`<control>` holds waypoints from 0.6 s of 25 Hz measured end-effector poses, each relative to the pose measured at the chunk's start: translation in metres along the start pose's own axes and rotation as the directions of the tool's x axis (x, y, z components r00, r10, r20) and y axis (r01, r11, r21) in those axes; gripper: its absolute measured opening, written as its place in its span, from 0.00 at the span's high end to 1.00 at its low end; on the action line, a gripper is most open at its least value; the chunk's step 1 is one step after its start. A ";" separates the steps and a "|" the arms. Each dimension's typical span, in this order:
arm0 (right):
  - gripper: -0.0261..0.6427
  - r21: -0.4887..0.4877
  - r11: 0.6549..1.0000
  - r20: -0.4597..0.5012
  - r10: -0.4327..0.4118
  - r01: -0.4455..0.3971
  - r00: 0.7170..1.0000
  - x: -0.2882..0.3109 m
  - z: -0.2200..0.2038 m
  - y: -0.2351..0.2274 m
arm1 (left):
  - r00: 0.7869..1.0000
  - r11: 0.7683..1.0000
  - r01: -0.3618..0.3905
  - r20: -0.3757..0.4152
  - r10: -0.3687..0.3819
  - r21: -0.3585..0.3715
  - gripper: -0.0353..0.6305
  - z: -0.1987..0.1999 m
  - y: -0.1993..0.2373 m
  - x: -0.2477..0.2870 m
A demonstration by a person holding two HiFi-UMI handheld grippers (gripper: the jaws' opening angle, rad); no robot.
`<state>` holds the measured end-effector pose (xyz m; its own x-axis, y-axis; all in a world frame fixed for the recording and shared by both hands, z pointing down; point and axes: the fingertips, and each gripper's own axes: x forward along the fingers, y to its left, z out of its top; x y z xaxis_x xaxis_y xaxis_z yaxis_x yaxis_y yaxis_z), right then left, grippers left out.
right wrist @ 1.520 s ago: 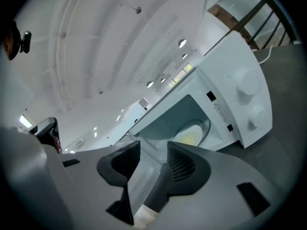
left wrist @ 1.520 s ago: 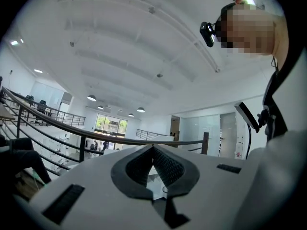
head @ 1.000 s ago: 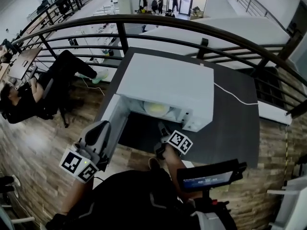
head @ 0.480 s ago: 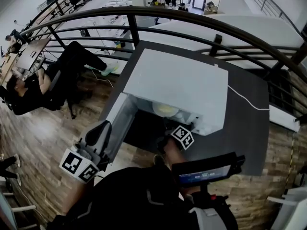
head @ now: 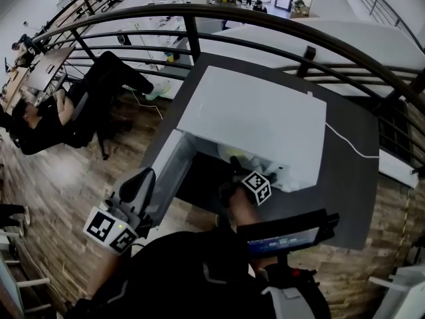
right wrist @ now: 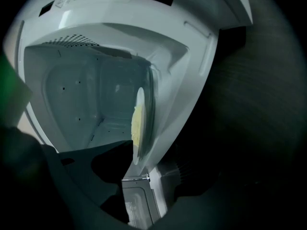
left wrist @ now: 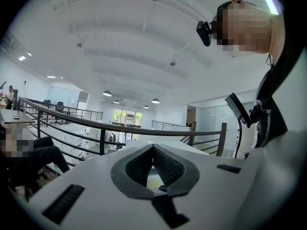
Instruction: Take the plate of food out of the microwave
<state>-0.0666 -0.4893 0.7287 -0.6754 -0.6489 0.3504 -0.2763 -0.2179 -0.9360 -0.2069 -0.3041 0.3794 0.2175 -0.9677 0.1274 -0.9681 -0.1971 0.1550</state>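
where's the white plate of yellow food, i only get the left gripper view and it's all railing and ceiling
Observer: The right gripper view shows the white plate of yellow food inside the open white microwave.
Operator: is the right gripper on it yet
Observer: No. The right gripper is at the microwave's mouth; its jaws have just been opening and stand wide, the plate ahead of them, not between them.
Operator: and my left one
Observer: The head view shows the left gripper out by the swung-open door, well away from the plate.
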 end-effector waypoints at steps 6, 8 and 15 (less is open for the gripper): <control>0.58 0.039 0.999 0.011 -0.026 0.026 1.000 0.010 -0.002 -0.008 | 1.000 1.000 -0.016 -0.003 0.016 -0.009 0.94 -0.004 0.010 -0.001; 0.58 0.057 0.998 0.018 -0.022 0.021 1.000 0.010 -0.001 -0.009 | 1.000 1.000 -0.017 -0.003 0.017 -0.007 0.94 -0.005 0.012 0.000; 0.66 0.153 0.988 0.051 0.023 -0.030 0.998 0.004 -0.002 -0.009 | 1.000 1.000 -0.006 -0.012 0.006 -0.010 0.94 -0.007 0.010 -0.002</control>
<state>-0.0684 -0.4881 0.7385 -0.6460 -0.6898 0.3270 -0.1476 -0.3074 -0.9401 -0.2166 -0.3030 0.3877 0.2133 -0.9668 0.1405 -0.9680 -0.1897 0.1643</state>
